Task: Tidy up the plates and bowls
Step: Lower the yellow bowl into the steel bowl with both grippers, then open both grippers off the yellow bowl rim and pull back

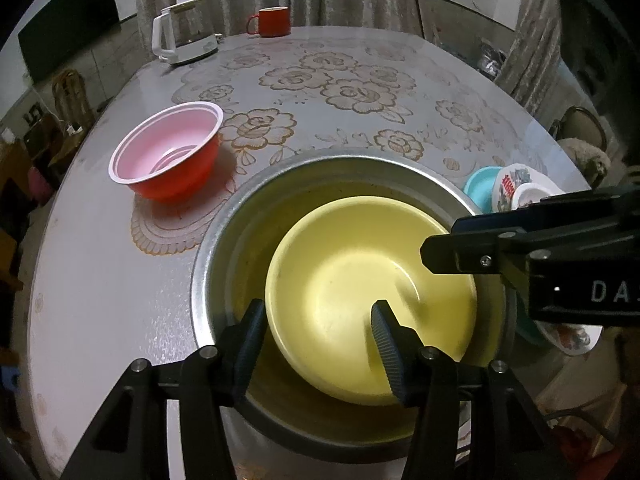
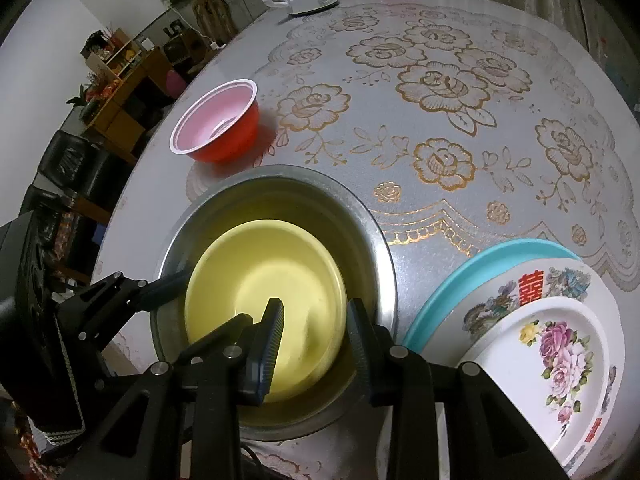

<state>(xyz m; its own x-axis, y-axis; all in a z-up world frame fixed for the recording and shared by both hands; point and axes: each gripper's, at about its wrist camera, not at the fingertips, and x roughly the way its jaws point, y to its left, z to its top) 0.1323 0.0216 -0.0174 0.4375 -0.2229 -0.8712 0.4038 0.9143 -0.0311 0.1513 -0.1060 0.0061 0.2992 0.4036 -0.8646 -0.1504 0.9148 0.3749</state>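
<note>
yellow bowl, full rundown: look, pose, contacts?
The yellow bowl is plain, pale yellow, matte like plastic, round, empty and upright. It sits nested inside the larger metal basin, off-centre toward the near side, on the floral-clothed table. The left gripper straddles its near-left rim, jaws apart, pads off the wall. The right gripper straddles its right rim, one finger inside, one outside; whether it is pressing, I can't tell.
</note>
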